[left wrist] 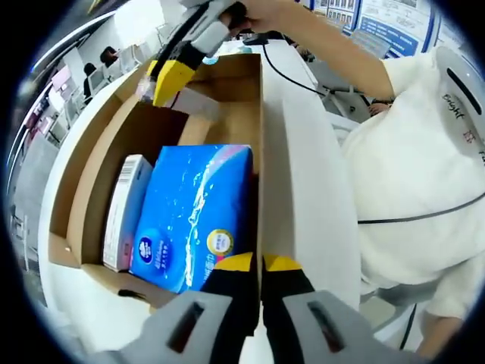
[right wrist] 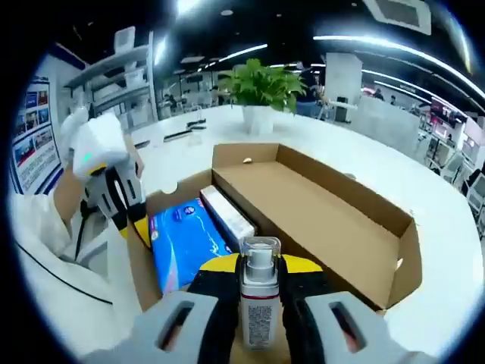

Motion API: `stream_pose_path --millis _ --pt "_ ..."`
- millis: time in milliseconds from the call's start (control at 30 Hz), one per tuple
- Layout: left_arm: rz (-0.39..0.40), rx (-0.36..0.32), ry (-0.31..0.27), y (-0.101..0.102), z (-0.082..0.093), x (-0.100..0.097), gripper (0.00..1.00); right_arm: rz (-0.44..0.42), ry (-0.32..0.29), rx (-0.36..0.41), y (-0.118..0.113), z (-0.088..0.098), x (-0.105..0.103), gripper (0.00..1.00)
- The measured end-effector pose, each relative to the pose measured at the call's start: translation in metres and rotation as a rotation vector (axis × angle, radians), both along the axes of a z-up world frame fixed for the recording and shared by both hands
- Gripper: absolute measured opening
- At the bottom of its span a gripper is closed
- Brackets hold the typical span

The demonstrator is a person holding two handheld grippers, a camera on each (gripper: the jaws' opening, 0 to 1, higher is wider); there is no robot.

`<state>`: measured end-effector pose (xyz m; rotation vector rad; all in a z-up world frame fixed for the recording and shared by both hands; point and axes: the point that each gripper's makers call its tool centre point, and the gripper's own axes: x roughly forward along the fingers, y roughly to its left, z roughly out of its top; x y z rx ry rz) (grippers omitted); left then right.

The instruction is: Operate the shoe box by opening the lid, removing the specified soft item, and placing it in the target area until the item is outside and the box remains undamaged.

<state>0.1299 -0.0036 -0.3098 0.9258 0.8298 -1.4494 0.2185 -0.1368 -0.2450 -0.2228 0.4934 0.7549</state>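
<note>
Little can be read. In the left gripper view the person's white top (left wrist: 424,167) carries dark lettering near the shoulder that looks like "Eight", though it is small and tilted. The blue tissue pack (left wrist: 193,216) in the shoe box (left wrist: 91,174) bears a round logo and a yellow seal, both illegible. The spray bottle (right wrist: 259,303) label and the wall posters (right wrist: 30,140) stay too blurred to read.

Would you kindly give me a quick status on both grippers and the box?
Right gripper shut on spray bottle above the box. Left gripper shut, at the shoe box wall. Lid open; blue tissue pack inside beside small white carton.
</note>
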Motion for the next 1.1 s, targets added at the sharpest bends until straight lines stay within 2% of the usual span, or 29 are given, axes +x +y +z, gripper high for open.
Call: stream_pose_path --millis 67,133,200,233,333,433,500,600,633,800,867,967,1100 --pt "0.001 0.001 0.004 0.000 0.000 0.000 0.01 -0.030 -0.049 0.010 -0.005 0.002 0.000 0.18" --pt "0.000 0.000 0.003 0.000 0.000 0.000 0.01 -0.049 -0.221 0.040 -0.006 0.019 0.005 0.18" --pt "0.000 -0.002 0.000 0.000 0.000 -0.001 0.01 -0.106 -0.173 0.067 -0.013 0.016 -0.001 0.18" --pt "0.000 -0.002 0.000 0.000 0.000 -0.001 0.01 -0.098 -0.179 0.056 -0.013 0.017 -0.001 0.18" --pt "0.000 -0.003 -0.004 0.001 0.000 -0.001 0.01 -0.100 -0.253 0.043 -0.013 0.024 -0.002 0.18" --pt "-0.003 -0.005 -0.005 0.000 0.000 -0.001 0.01 -0.095 -0.235 0.094 -0.011 0.027 0.001 0.18" --pt "-0.003 -0.005 -0.005 0.000 0.000 -0.001 0.01 -0.106 -0.265 0.093 -0.012 0.029 0.002 0.18" --pt "-0.003 -0.005 -0.005 0.000 0.000 -0.002 0.01 -0.112 -0.257 0.087 -0.013 0.026 0.007 0.18" --pt "-0.003 -0.005 -0.005 0.000 0.000 -0.002 0.01 -0.125 -0.283 0.095 -0.015 0.029 0.008 0.18" --pt "-0.003 -0.006 -0.007 0.000 -0.001 -0.003 0.01 -0.143 -0.320 0.156 -0.019 0.038 0.009 0.18" --pt "-0.003 -0.006 -0.007 0.000 -0.002 -0.004 0.01 -0.143 -0.357 0.176 -0.021 0.044 0.008 0.18" --pt "-0.004 -0.006 -0.008 -0.001 -0.002 -0.007 0.01 -0.137 -0.348 0.212 -0.020 0.048 0.006 0.18" --pt "-0.006 -0.007 -0.009 -0.001 -0.002 -0.007 0.01 -0.135 -0.376 0.265 -0.021 0.056 0.003 0.18"
